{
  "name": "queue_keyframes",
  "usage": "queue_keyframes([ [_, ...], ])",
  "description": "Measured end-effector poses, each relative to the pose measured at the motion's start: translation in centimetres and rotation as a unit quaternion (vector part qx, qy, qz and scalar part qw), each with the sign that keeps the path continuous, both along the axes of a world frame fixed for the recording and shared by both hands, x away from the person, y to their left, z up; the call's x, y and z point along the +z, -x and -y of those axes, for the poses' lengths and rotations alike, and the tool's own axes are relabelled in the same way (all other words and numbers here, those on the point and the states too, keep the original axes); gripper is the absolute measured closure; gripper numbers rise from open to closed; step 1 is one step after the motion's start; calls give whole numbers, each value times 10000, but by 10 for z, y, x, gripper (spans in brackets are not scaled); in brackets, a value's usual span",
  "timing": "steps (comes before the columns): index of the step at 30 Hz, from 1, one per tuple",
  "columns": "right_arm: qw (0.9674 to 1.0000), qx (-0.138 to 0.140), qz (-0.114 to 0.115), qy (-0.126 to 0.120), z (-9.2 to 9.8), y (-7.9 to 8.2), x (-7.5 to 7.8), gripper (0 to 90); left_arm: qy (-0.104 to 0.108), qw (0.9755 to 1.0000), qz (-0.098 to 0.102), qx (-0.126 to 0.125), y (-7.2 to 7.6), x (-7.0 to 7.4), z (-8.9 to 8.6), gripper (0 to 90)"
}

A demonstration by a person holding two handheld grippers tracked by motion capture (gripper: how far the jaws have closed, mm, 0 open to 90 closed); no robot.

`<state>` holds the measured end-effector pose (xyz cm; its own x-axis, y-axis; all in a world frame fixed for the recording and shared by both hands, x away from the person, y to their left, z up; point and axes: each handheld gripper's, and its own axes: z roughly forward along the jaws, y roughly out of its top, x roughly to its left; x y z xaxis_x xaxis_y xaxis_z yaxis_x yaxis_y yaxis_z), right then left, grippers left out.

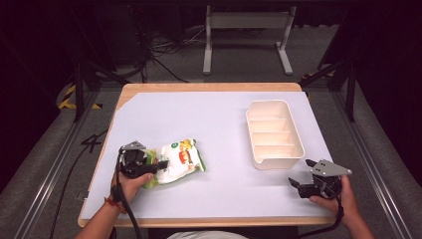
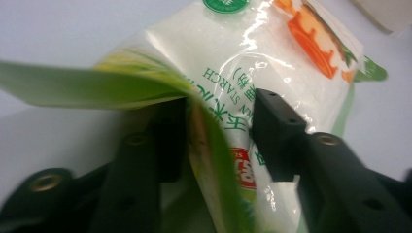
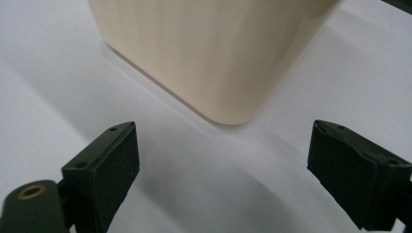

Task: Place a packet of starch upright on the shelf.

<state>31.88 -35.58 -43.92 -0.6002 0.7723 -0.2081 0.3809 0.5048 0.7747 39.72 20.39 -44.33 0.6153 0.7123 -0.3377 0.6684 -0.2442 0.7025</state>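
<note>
Nearest the high camera, the person's two forearms are seen entering from the bottom edge, each hand carrying a black two-jaw gripper. Beneath them the white table top (image 1: pixel 214 124) is spread wide, and on its right half a cream plastic tray with four compartments (image 1: pixel 273 133) is set, its long axis running away from the person. Left of centre lies a glossy white and green plastic pouch of starch with an orange picture (image 1: pixel 180 160), its long axis pointed roughly from the left gripper (image 1: pixel 149 168) toward the tray. In the left gripper view the pouch's near green end (image 2: pixel 214 145) is caught between the pads, which are clamped on the crumpled film. The right gripper (image 1: pixel 301 185) is held just in front of the tray's near right corner, jaws apart and empty. The tray is judged nearer to the right hand, while the pouch must be carried rightward across the bare table to reach it
</note>
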Motion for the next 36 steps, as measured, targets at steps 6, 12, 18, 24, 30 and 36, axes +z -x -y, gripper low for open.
queue_keyframes([
  [6,10000,2,23,-2,0,1,1,113,-174,9992,290,-211,-8,4,6,779],
  [12,9999,10,138,-102,1,3,3,119,-97,9976,593,-336,-10,13,6,840],
  [18,9999,25,26,-152,1,1,2,119,-452,9912,1049,-667,-10,44,20,874],
  [24,9999,30,13,-141,1,1,2,119,-902,9832,1352,-833,-17,70,39,875],
  [30,9999,37,-22,-151,2,0,1,119,-1367,9741,1532,-946,-27,98,59,875],
  [36,9999,29,-32,-155,3,0,1,119,-1620,9651,1782,-1033,-36,118,78,875],
])
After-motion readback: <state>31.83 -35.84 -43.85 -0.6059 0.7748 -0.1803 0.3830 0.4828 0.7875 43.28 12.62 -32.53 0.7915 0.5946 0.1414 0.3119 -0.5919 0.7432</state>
